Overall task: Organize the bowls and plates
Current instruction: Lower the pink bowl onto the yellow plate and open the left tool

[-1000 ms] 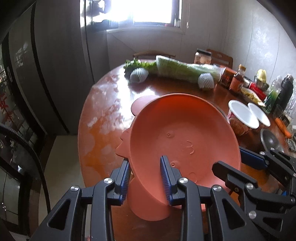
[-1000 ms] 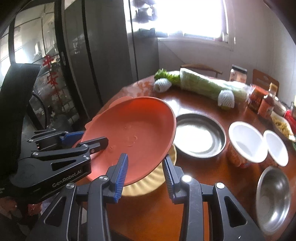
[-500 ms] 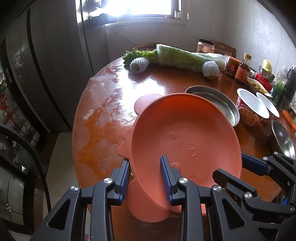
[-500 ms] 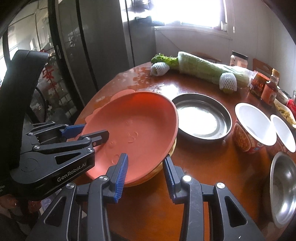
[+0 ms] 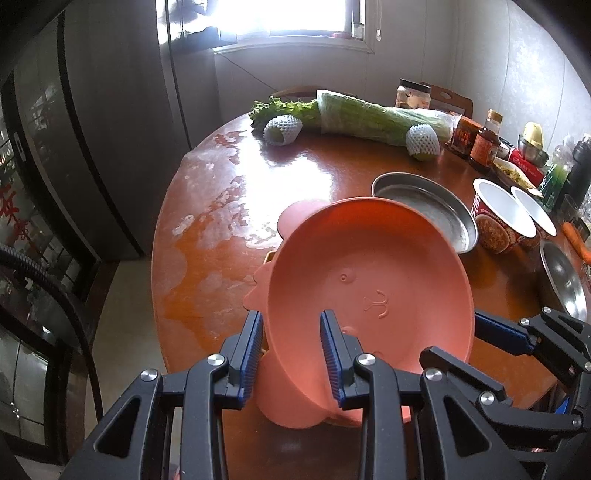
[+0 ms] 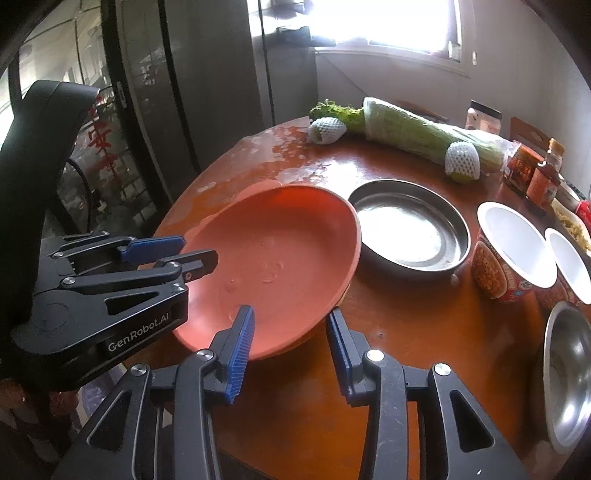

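A home kitchen or dining corner, judging by the round wooden table (image 5: 295,177) with a worn, patchy glaze, crowded like a family table. At the far edge, a long bundle of celery in a plastic sleeve (image 5: 373,116) with two fruits in white foam netting (image 5: 423,142) just beside it. On the right, sauce bottles (image 5: 484,146), a glass jar (image 5: 413,94), instant noodle cups (image 6: 511,251) and steel dishes (image 6: 408,230). Beyond the table, a bright window (image 5: 295,18) set in pale walls, with a wooden chair back (image 5: 450,99) against them. On the left, a tall dark refrigerator (image 6: 192,81) close to the table.
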The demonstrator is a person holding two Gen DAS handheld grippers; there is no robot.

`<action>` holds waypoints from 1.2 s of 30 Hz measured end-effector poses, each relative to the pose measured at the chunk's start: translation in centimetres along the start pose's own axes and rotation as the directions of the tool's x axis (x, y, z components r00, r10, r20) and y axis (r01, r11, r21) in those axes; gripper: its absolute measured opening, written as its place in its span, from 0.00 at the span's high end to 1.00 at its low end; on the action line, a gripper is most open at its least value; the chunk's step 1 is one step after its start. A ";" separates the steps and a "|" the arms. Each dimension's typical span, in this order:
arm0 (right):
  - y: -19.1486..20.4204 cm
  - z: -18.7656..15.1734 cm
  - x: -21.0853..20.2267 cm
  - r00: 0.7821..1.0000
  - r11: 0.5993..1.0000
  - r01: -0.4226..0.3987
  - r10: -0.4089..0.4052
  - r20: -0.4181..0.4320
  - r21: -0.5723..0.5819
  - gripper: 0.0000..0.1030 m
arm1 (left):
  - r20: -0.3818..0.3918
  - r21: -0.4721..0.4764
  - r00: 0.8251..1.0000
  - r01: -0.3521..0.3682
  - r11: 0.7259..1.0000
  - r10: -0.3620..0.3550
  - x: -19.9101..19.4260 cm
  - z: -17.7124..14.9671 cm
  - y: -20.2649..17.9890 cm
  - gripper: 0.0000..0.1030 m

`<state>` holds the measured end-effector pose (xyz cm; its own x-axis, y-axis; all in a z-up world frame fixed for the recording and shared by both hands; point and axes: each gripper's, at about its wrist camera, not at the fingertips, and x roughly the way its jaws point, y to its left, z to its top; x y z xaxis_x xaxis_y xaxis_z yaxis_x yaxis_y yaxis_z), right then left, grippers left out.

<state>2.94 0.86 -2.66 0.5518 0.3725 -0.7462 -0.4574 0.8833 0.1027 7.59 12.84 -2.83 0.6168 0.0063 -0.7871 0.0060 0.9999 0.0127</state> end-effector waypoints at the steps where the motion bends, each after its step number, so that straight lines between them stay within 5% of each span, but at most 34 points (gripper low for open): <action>1: 0.1 0.0 0.0 1.000 1.000 0.002 -0.002 0.001 -0.004 0.59 | -0.001 -0.001 1.000 0.000 1.000 0.000 0.0 0.0 0.1 0.69; 21: 1.0 -0.5 -1.1 0.999 0.999 -0.030 0.029 -0.027 -0.037 0.57 | 0.004 -0.032 1.000 0.003 0.999 -0.003 -0.8 0.0 0.7 0.68; 36: -0.6 -0.7 -3.9 0.999 1.000 -0.023 0.023 0.032 0.009 0.57 | 0.045 -0.015 0.999 0.006 1.000 -0.005 -3.6 0.2 -0.8 0.67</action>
<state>0.60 -1.30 -0.26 0.5636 0.4013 -0.7221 -0.4638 0.8770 0.1254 5.54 12.05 0.11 0.6518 0.0009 -0.7584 -0.0025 1.0000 -0.0010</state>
